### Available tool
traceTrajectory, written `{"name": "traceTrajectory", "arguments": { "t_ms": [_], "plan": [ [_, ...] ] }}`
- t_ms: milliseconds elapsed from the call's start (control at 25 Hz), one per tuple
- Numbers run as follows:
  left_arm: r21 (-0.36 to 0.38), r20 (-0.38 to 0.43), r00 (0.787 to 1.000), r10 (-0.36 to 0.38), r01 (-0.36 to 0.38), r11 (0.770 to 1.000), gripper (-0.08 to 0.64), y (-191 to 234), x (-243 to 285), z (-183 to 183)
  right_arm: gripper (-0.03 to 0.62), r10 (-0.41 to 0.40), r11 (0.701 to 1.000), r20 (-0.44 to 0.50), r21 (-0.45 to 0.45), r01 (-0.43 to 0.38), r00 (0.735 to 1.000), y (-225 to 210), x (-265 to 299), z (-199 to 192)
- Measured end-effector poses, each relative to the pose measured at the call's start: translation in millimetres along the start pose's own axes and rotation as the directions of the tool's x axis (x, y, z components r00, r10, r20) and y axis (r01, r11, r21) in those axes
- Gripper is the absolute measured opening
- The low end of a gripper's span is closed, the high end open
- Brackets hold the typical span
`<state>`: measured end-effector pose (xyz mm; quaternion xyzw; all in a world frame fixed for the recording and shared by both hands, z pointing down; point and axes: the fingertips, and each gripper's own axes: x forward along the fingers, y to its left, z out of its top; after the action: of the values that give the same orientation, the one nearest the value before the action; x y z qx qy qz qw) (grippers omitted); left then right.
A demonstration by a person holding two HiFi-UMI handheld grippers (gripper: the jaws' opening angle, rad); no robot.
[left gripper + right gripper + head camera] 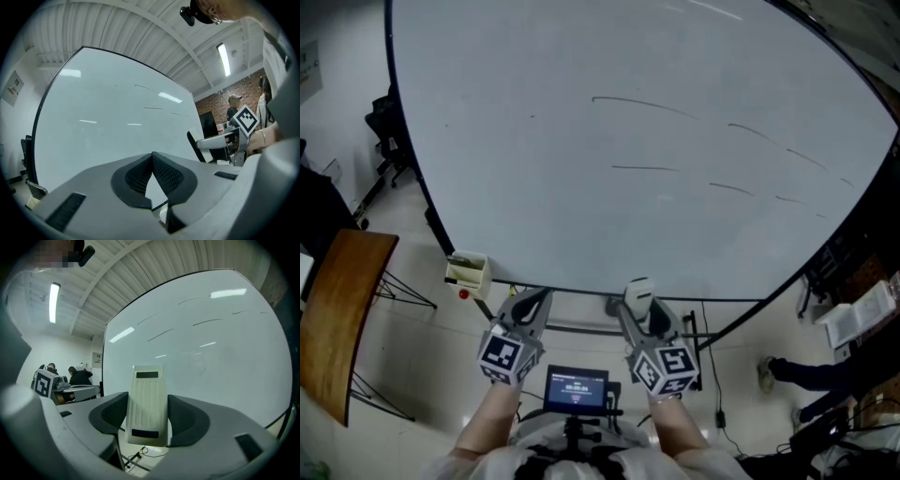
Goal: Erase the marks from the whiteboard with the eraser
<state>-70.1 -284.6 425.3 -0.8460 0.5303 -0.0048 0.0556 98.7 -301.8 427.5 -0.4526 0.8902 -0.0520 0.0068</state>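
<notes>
The eraser (147, 401) is a pale cream block, ribbed on its face, with a dark strip near each end. It stands upright between the jaws of my right gripper (639, 314), and both dark pads press on its long sides. My own view shows its top end pointing up at the whiteboard (581, 141). From the head view it sits low, just at the board's bottom edge, and I cannot tell whether it touches the surface.

The marks (645, 169) are thin dark strokes scattered across the upper and right parts of the board, well above the eraser. The rest of the board is pale and bare.

My left gripper (152, 161) is just beside the right one, near the same bottom edge. Its jaws are pressed together tip to tip with nothing between them.

A small screen (577, 389) sits between my two wrists. A cream box (467, 272) hangs at the board's lower left corner. Further left is a brown wooden tabletop (342, 309), with a dark chair (389, 127) above it. A shoe (769, 373) shows on the floor to the right.
</notes>
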Motion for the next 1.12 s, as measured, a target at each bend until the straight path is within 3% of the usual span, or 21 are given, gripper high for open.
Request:
{"name": "traceTrajectory", "arguments": {
  "t_ms": [320, 680, 800, 1120],
  "plan": [
    [-0.009, 0.008, 1.0, -0.019, 0.019, 1.0, 0.006, 21, 20, 1, 0.262, -0.005, 0.996, 0.07, -0.083, 0.011, 0.998, -3, 33, 38],
    [0.0, 0.02, 0.999, -0.039, 0.039, 0.999, 0.006, 56, 27, 6, 0.259, -0.008, 0.947, 0.259, -0.309, 0.09, 0.966, 19, 104, 153],
    [-0.004, 0.021, 0.999, -0.027, 0.027, 1.0, 0.006, 68, 28, 6, 0.263, -0.005, 0.939, 0.286, -0.329, 0.104, 0.958, 32, 126, 180],
    [-0.02, 0.011, 1.0, -0.013, 0.013, 1.0, 0.006, 88, 32, -4, 0.261, -0.017, 0.906, 0.187, -0.413, 0.094, 0.982, 68, 178, 185]
  ]
}}
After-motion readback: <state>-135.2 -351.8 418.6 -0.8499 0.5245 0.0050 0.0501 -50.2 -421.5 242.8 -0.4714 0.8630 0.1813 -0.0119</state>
